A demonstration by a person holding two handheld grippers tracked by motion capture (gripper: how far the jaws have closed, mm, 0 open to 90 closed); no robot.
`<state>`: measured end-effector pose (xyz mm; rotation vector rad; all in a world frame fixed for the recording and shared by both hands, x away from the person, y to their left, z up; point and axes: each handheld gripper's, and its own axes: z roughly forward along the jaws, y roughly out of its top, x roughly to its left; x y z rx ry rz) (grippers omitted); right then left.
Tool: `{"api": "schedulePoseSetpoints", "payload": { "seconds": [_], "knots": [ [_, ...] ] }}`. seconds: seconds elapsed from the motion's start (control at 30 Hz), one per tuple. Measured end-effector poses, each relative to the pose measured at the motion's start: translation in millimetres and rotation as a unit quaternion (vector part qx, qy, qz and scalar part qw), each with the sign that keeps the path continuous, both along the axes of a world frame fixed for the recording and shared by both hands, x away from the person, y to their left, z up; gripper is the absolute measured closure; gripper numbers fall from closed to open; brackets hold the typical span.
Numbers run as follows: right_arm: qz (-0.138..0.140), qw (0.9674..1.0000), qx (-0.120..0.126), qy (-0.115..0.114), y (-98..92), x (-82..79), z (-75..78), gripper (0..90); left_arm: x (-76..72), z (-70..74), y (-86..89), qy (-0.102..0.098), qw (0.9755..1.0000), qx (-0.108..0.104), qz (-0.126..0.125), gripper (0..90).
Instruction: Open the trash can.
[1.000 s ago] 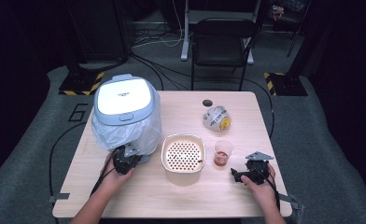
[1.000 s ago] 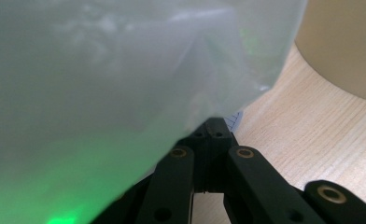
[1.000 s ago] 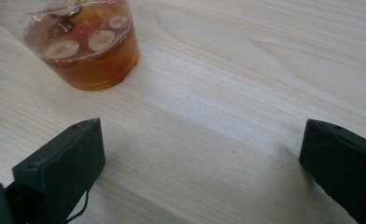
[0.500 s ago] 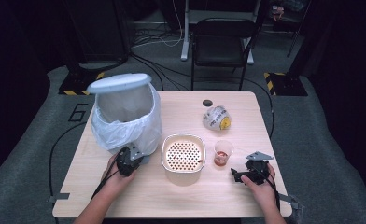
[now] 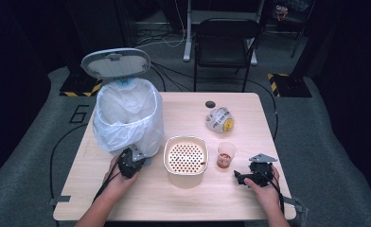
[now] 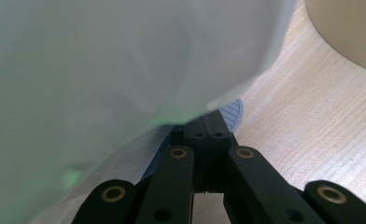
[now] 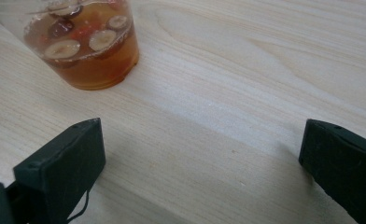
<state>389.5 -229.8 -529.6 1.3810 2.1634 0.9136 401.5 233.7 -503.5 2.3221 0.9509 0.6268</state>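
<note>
Pale wood runs under everything here, a light-grained worktop (image 5: 183, 198) set in a dark room with grey carpet, cables and a black chair (image 5: 224, 45) beyond it. Our left gripper (image 5: 130, 163) sits at the foot of the bin (image 5: 127, 120), its jaws clenched together and pushed against a small ribbed pedal (image 6: 232, 112) tucked under the loose white liner (image 6: 102, 79). The bin's lid (image 5: 116, 62) stands tipped up behind the mouth, so we judge the pedal is pressed down. Our right gripper (image 5: 250, 177) rests low on the wood with its jaws released and nothing between them. The cup of amber drink with fruit slices (image 7: 85, 44) stands upright just ahead of those jaws and toward their left one, nearer this hand than the other. The perforated bowl (image 5: 185, 155) lies between cup and bin.
</note>
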Motion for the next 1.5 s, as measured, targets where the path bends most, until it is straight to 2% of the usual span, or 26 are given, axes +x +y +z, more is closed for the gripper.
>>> {"api": "schedulePoseSetpoints", "payload": {
  "seconds": [0.03,0.1,0.13,0.17,0.3,0.43,0.53,0.63,0.67,0.73,0.87,0.93,0.97,1.03,1.07,1.17,1.27,1.5],
  "knots": [
    [-0.002,1.0,0.005,0.001,0.4,-0.2,0.2,0.8,0.0,0.0,0.1,-0.001,1.0,0.0,-0.001,90.0],
    [0.004,1.0,0.0,-0.001,-2.0,-0.1,0.9,3.4,0.0,-0.2,0.0,-0.001,1.0,-0.001,-0.003,90.0],
    [0.002,1.0,-0.001,0.001,-3.4,-0.2,2.2,7.0,0.1,0.0,0.1,0.0,1.0,0.0,-0.001,90.0],
    [0.005,1.0,-0.002,0.0,-5.9,-0.2,4.9,15.6,0.5,0.0,0.5,0.002,1.0,-0.005,-0.001,90.0],
    [0.005,0.9998,-0.003,0.016,-9.6,0.0,10.5,16.7,1.0,0.6,1.3,0.007,1.0,-0.006,-0.003,90.0],
    [-0.005,0.9994,0.001,0.034,-12.6,1.0,24.0,19.5,1.2,0.4,1.6,0.006,1.0,-0.006,-0.002,90.0],
    [-0.008,0.9996,0.0,0.026,-16.2,4.3,36.1,19.1,1.1,0.1,1.6,0.003,1.0,-0.005,-0.003,90.0],
    [-0.007,0.9998,-0.005,0.02,-19.2,12.5,49.4,19.1,1.1,1.2,1.9,0.01,0.9999,-0.003,-0.003,90.0],
    [0.003,0.9999,-0.007,0.011,-21.9,18.6,56.7,19.1,1.1,0.9,1.8,0.009,0.9999,-0.004,-0.003,90.0],
    [-0.003,0.9999,-0.001,0.012,-20.7,20.3,60.5,19.0,1.0,0.5,1.5,0.006,1.0,-0.005,-0.001,90.0],
    [0.004,0.9999,-0.012,-0.002,-16.9,34.4,80.5,16.3,1.1,1.1,1.5,0.01,0.9999,-0.004,-0.001,90.0],
    [0.008,1.0,-0.001,-0.005,-14.8,42.1,89.4,16.3,1.1,0.3,1.4,0.005,1.0,-0.006,0.002,90.0],
    [0.01,0.9999,0.002,-0.006,-14.6,45.5,92.8,16.2,1.0,1.1,1.6,0.011,0.9999,-0.005,-0.001,90.0],
    [0.011,0.9999,0.004,-0.008,-11.8,53.6,100.2,16.2,0.9,1.1,1.5,0.009,1.0,-0.003,-0.002,90.0],
    [0.011,0.9999,0.004,-0.008,-11.8,53.6,100.2,16.2,0.8,0.4,1.0,0.005,1.0,-0.003,0.0,90.0],
    [0.011,0.9999,0.006,-0.011,-4.0,62.4,108.5,15.4,1.0,1.2,1.5,0.011,0.9999,-0.003,-0.001,90.0],
    [0.015,0.9997,-0.004,-0.016,5.9,70.2,116.2,13.8,1.2,1.0,1.6,0.008,1.0,-0.003,0.0,90.0],
    [0.014,0.9995,-0.012,-0.025,24.5,89.3,126.6,10.9,1.4,0.4,1.5,0.007,0.9999,-0.008,0.001,90.0]
  ]
}}
